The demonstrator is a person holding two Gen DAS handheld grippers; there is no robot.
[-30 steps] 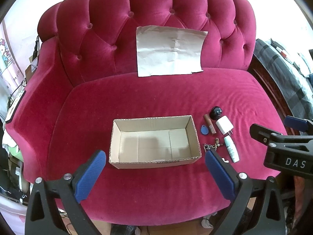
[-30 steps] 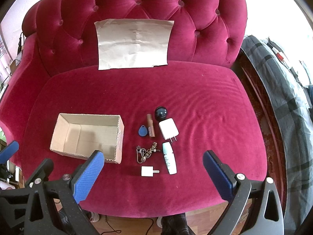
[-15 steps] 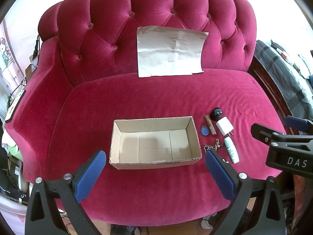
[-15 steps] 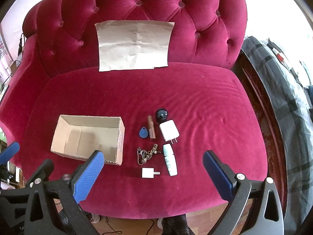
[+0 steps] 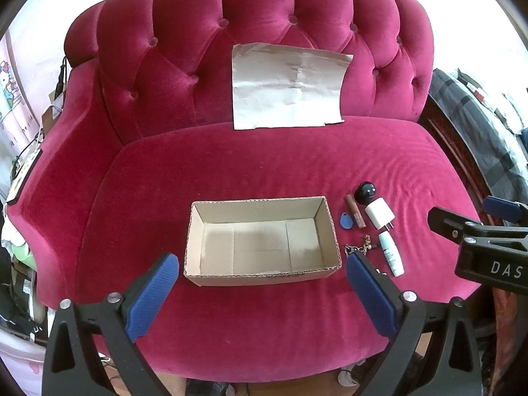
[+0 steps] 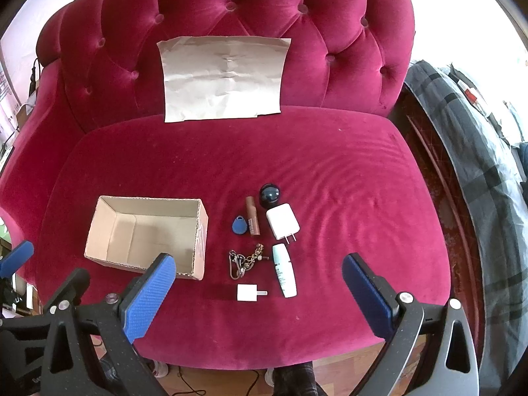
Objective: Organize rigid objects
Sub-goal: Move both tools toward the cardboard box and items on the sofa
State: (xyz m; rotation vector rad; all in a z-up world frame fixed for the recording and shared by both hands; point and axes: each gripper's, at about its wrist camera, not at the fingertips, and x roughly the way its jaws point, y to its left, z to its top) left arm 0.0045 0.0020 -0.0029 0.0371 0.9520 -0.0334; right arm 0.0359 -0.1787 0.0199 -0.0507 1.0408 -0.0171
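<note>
While both claws are hovering wide and empty, the cardboard box (image 6: 145,234) is sitting lower left of the right-wrist frame, the small items just right of it. The right gripper (image 6: 254,300) should be descending squarely over the small white adapter (image 6: 246,293), nearest bottom centre.

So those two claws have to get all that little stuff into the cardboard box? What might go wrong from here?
The items lie packed close: the blue key fob touches the brown tube, so the open right gripper may nudge one while grabbing the other. The keychain is a loose tangle and might slip or snag. The soft velvet seat gives, so the light cardboard box may shift or tip if bumped.
</note>
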